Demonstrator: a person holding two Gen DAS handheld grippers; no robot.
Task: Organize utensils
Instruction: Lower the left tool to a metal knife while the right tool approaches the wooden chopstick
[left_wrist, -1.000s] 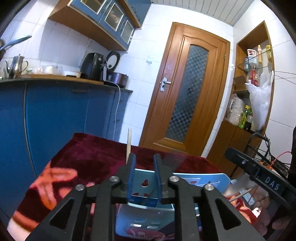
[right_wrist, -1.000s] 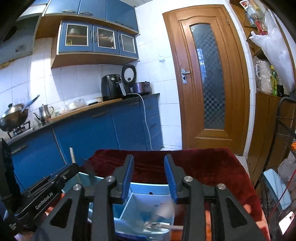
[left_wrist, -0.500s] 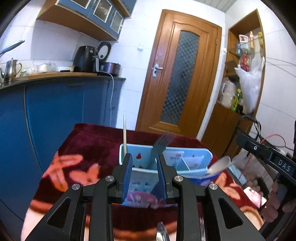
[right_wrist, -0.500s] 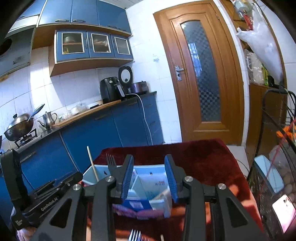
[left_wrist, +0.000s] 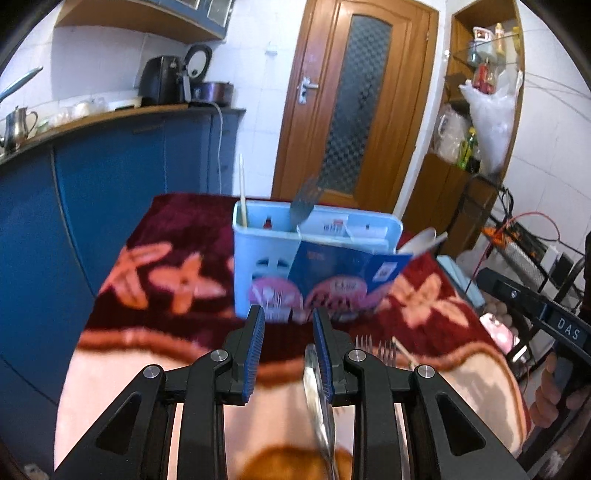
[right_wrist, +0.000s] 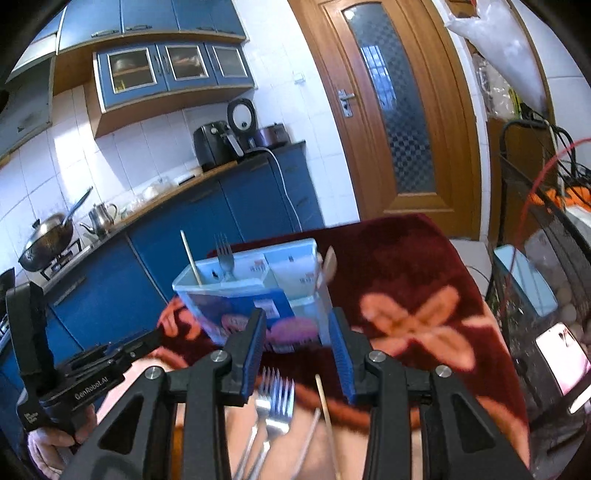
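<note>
A light blue utensil holder (left_wrist: 280, 254) stands on the red flowered cloth; it also shows in the right wrist view (right_wrist: 258, 288). In it stand a chopstick (left_wrist: 242, 190), a fork (left_wrist: 303, 201) and a spoon (left_wrist: 421, 242). My left gripper (left_wrist: 288, 332) is open and empty, just in front of the holder, above a spoon (left_wrist: 317, 402) lying on the cloth. My right gripper (right_wrist: 297, 332) is open and empty, above loose forks (right_wrist: 275, 395) and a chopstick (right_wrist: 325, 410). Forks (left_wrist: 373, 347) lie right of the left gripper.
Blue kitchen cabinets (left_wrist: 110, 177) stand left of the table, a wooden door (left_wrist: 354, 107) behind it. A wire rack with cables (right_wrist: 535, 229) and a phone (right_wrist: 561, 354) are at the right. The left gripper's handle (right_wrist: 74, 380) shows at lower left.
Both grippers have pulled back and tilted down from over the holder. The holder now stands farther off and loose utensils on the cloth have come into view.
</note>
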